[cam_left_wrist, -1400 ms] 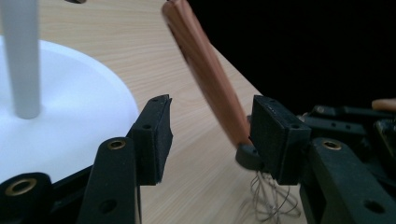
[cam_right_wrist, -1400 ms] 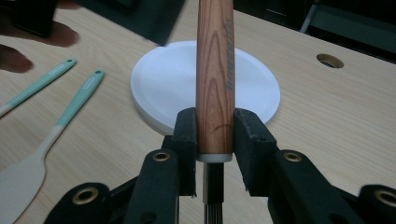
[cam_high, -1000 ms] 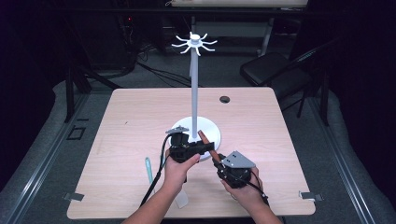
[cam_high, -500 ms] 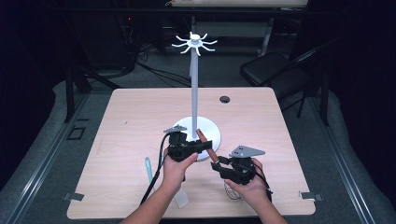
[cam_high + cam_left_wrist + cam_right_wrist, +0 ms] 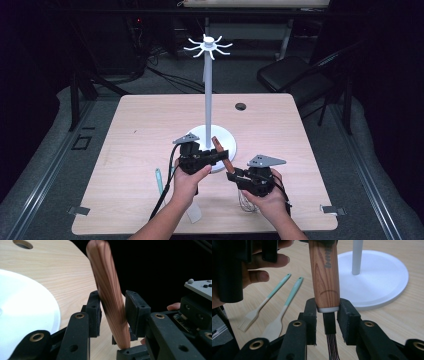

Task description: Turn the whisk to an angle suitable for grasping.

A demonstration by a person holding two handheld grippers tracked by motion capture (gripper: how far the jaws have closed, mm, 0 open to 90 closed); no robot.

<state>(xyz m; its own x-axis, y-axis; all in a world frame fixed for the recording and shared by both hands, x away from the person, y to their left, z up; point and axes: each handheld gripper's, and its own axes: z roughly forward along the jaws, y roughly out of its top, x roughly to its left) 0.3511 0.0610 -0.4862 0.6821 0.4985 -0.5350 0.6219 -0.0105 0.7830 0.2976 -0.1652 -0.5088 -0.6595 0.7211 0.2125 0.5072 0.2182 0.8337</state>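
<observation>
A whisk with a wooden handle (image 5: 221, 152) stands tilted between my two grippers, in front of the white stand's round base (image 5: 227, 137). My left gripper (image 5: 220, 156) grips the handle (image 5: 110, 295) partway up; its jaws have just been closing, and both pads press on the wood. Lower down, my right gripper (image 5: 234, 176) holds the handle's bottom end (image 5: 325, 285) at its white collar. Those jaws have just been closing too, with the handle between them. The whisk's wires (image 5: 245, 202) hang under my right hand.
The stand's grey pole (image 5: 208, 95) rises to a ring of white hooks (image 5: 208, 45). A teal-handled brush (image 5: 274, 291) and a teal-handled fork-like utensil (image 5: 290, 296) lie on the table left of my left hand. A small round hole (image 5: 240, 106) marks the far tabletop.
My right gripper has rolled so that its grey plate lies level, and has shifted slightly right along the handle. The left hand has stayed put with the handle.
</observation>
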